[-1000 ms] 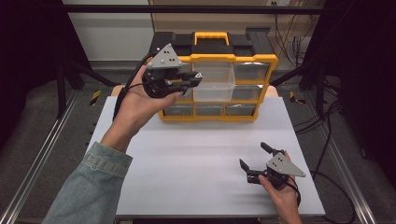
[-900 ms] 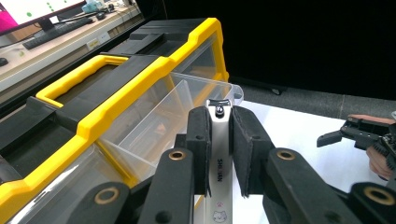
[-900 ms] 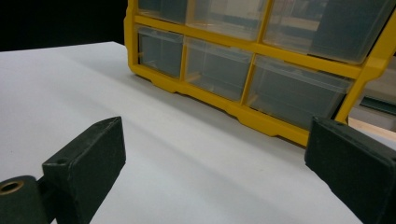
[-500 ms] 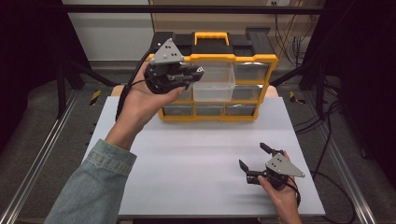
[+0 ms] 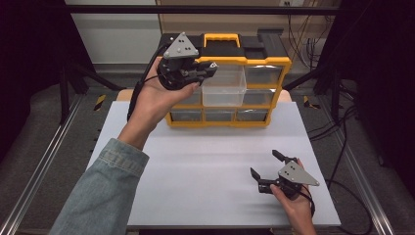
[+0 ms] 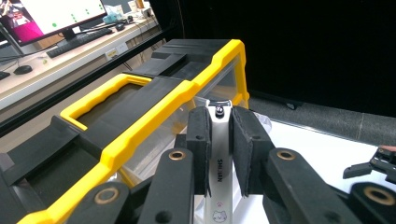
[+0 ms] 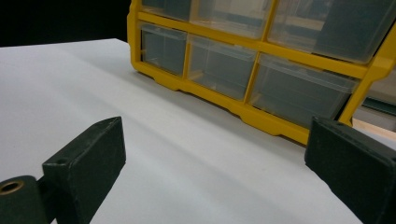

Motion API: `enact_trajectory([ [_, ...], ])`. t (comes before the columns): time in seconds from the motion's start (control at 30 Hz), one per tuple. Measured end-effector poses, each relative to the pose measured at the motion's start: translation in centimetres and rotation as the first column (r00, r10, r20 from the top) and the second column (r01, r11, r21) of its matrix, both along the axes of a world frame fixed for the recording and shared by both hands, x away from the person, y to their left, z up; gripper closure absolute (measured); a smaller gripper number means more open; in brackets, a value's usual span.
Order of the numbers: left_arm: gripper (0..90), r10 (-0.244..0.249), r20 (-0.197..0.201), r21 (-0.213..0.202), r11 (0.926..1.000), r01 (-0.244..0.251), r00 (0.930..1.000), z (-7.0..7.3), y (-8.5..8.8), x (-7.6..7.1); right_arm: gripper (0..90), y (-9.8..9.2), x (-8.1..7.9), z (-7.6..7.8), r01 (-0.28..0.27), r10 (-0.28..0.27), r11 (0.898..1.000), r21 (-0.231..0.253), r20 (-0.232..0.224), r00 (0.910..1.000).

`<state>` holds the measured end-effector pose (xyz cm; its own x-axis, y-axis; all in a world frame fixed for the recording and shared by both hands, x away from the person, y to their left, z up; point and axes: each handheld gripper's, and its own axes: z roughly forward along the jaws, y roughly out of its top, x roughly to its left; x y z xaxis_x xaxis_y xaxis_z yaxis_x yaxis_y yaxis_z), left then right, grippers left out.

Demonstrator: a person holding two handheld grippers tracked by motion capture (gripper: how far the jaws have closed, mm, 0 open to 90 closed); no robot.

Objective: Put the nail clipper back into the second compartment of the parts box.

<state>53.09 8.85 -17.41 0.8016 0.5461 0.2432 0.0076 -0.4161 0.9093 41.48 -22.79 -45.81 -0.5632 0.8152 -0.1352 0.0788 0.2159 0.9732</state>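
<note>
White table [image 5: 205, 161], drawer cabinet [image 5: 264, 105] at back | my left gripper [image 5: 208, 68] pinches nail clipper [image 6: 218, 154] lengthwise, just above the pulled-out drawer [image 5: 224, 90] | right gripper [image 5: 266, 165] spread, idle.

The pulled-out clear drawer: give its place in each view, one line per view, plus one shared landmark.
High view: pulled-out clear drawer juts from the organizer's upper middle, just right of the left gripper.
Left gripper view: just beyond the nail clipper.
Right gripper view: I cannot pick it out.
Shared landmark: yellow organizer frame.

"SHUJIAN" printed lengthwise on nail clipper [image 6: 218, 154]; small cat-face mark below it, near lower end.
</note>
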Motion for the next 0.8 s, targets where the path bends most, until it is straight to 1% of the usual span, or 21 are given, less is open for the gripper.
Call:
enact_trajectory([
  [0.1, 76.7, 0.001, 0.001, -0.004, 1.0, -0.001, 1.0, -0.1, -0.3, 0.4, 5.6, 0.0, 0.0, 0.0, -0.001, 0.001, 1.0, -0.003, -0.001, 1.0],
  [0.27, 76.7, 0.004, 0.003, 0.003, 1.0, -0.004, 1.0, -0.4, -0.9, 0.9, 5.6, 0.1, 0.0, 0.0, -0.003, 0.003, 1.0, -0.003, 0.0, 1.0],
  [0.43, 76.7, 0.005, 0.012, -0.001, 1.0, -0.005, 0.9999, -0.6, -1.1, 1.3, 5.6, 0.2, 0.2, -0.1, -0.009, 0.009, 1.0, -0.004, -0.002, 1.0],
  [0.63, 76.7, 0.012, 0.02, -0.023, 0.9997, -0.012, 0.9997, -0.6, -1.1, 1.7, 5.7, 0.3, 0.1, -0.1, -0.012, 0.012, 1.0, -0.012, -0.002, 0.9999],
  [0.73, 76.7, 0.012, 0.019, -0.025, 0.9996, -0.011, 0.9997, -0.6, -1.2, 1.8, 5.6, 0.4, 0.1, -0.1, -0.015, 0.015, 1.0, -0.012, -0.005, 0.9999],
  [0.8, 76.7, 0.01, 0.025, -0.038, 0.9992, -0.009, 0.9996, -0.6, -1.3, 1.8, 5.6, 0.4, 0.1, -0.1, -0.017, 0.017, 1.0, -0.014, -0.005, 0.9998],
])
